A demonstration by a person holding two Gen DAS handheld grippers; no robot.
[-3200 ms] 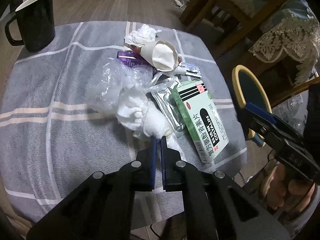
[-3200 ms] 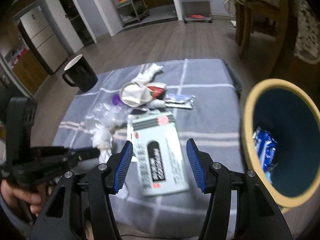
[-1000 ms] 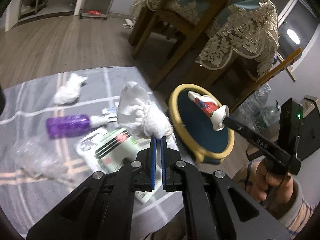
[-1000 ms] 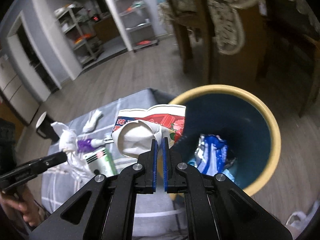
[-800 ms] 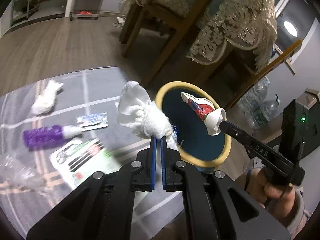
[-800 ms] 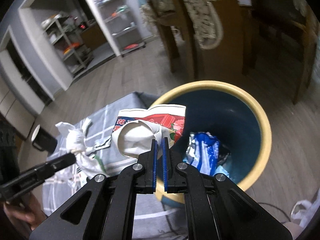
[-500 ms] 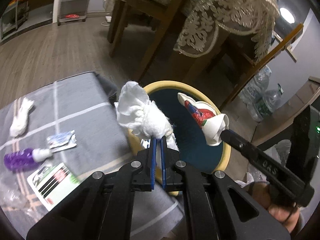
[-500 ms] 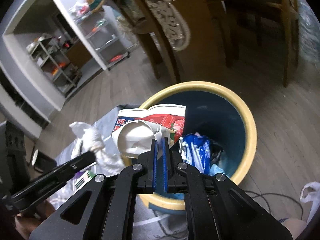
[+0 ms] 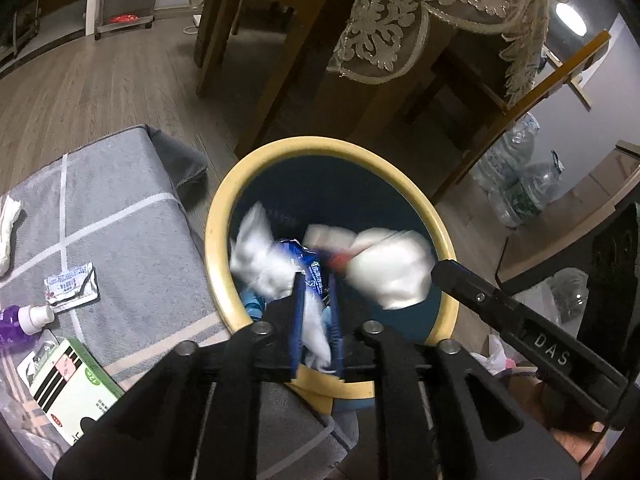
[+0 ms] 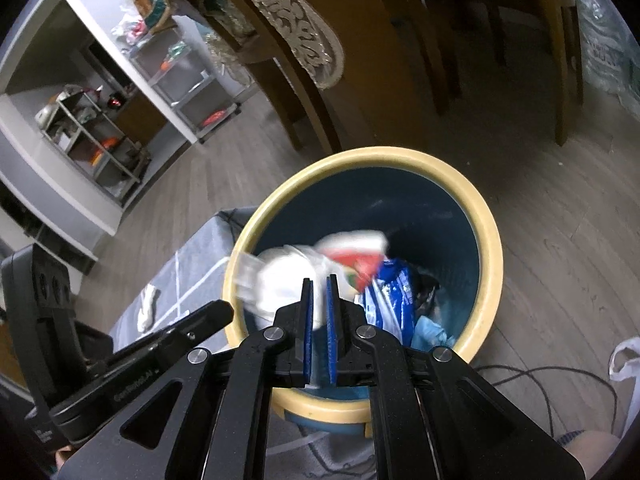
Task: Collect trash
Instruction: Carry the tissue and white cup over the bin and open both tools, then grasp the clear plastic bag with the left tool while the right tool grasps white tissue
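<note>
Your left gripper (image 9: 316, 280), low centre of its own view, has just been parting its blue pads to a narrow gap; the white tissue wad (image 9: 260, 260) shows blurred just past the tips and between them, over the bin mouth, and whether the pads press on it you cannot tell from the blur. Your right gripper (image 10: 319, 284), low centre of its view, has likewise just been easing its pads to a slim gap, with the white-and-red paper cup (image 10: 296, 276) blurred at and beyond the tips, above the bin opening; grip or release cannot be told. Next out: yellow-rimmed, blue-walled bin (image 9: 224, 216), filling mid-frame in both views, blue wrapper (image 10: 388, 296) lying inside. Left of the bin in the left wrist view: grey checked cloth (image 9: 120, 216) bearing a foil sachet (image 9: 72, 284), a purple bottle with white cap (image 9: 24, 320) at the left edge, a green-and-white medicine box (image 9: 68, 384) in the lower left corner, a white tissue scrap (image 9: 8, 232) at the far left. Farthest: wooden chair legs (image 9: 276, 64) and lace tablecloth (image 9: 400, 20) across the upper frame, plastic water bottles (image 9: 516, 184) at right.
</note>
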